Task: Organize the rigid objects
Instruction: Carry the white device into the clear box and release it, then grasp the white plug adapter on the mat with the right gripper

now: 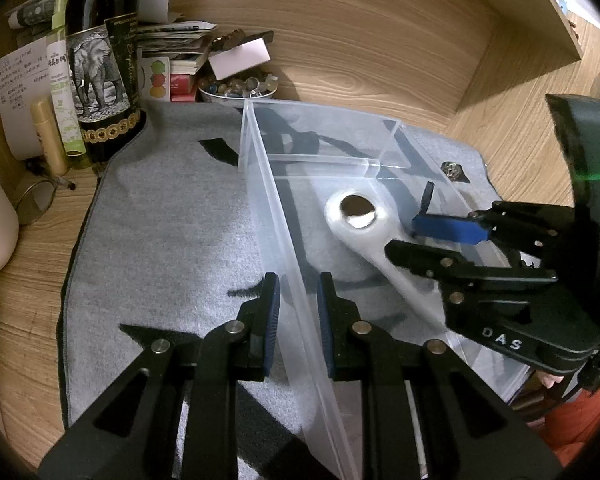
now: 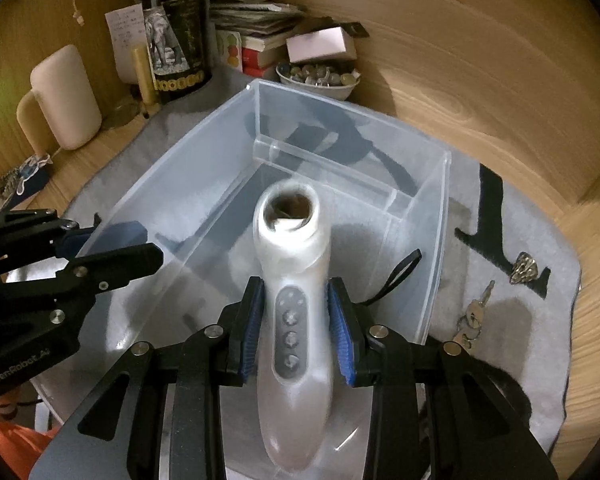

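Note:
A clear plastic box with an inner divider stands on a grey cloth mat. My left gripper is shut on the box's left wall, one blue pad on each side of it. From the right wrist view the left gripper shows at that wall. My right gripper is shut on a white handheld device with a row of round buttons, held inside the box with its round head pointing away. In the left wrist view the device hangs low in the box from the right gripper.
A dark bottle with an elephant label, tubes, stacked papers and a bowl of stones crowd the back left. A cream mug stands far left. Keys and a small metal trinket lie on the mat right of the box. A black strap lies inside.

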Demonstrator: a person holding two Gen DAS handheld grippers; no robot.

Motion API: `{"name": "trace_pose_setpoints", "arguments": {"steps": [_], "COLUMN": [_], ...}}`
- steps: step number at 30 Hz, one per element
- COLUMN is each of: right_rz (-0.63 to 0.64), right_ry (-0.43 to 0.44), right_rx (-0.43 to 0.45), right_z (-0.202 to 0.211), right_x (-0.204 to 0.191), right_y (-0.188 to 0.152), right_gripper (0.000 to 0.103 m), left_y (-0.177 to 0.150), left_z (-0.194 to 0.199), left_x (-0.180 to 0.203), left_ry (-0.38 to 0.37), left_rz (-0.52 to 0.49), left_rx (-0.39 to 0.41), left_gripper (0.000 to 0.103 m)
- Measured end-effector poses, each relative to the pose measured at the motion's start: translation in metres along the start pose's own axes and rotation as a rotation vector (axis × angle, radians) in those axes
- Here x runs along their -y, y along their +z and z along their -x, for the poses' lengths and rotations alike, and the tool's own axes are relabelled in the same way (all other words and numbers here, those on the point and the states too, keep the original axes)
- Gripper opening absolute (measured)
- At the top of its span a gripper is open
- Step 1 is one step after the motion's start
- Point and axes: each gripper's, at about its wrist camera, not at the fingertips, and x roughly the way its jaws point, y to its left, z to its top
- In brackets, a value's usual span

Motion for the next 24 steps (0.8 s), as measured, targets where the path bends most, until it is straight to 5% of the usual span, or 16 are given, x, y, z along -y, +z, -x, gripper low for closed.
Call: {"name": "trace_pose_setpoints", "arguments": {"steps": [7,11,17,24], "right_rz": [-0.005,-0.026,-0.094,-0.235], "right_ry": [-0.019,-0.032,-0.113,-0.275], "right_rx": [0.057,0.122,0.214,0.268], "right_z": [0.013,0.028,0.053,0.083], "right_x": [0.003,0.008,0.023,0.057], "right_y": [0.001,-0.001,-0.009,-0.04], "right_gripper": [0.035,0.058,0.077,0.08], "left_y": [0.003,0.002,0.002,0.002], "left_z": [-0.002,-0.002,-0.002,-0.002], "left_x": [0.0,0.0,0.0,0.001], "left_ry": [0.0,0.001,-0.003,-0.001], "left_rz": [0.002,0.0,-0.002,-0.019], "left_rx": [-0.001,0.0,0.0,-0.006], "left_gripper": [0.019,0.019,0.019,0.019]}}
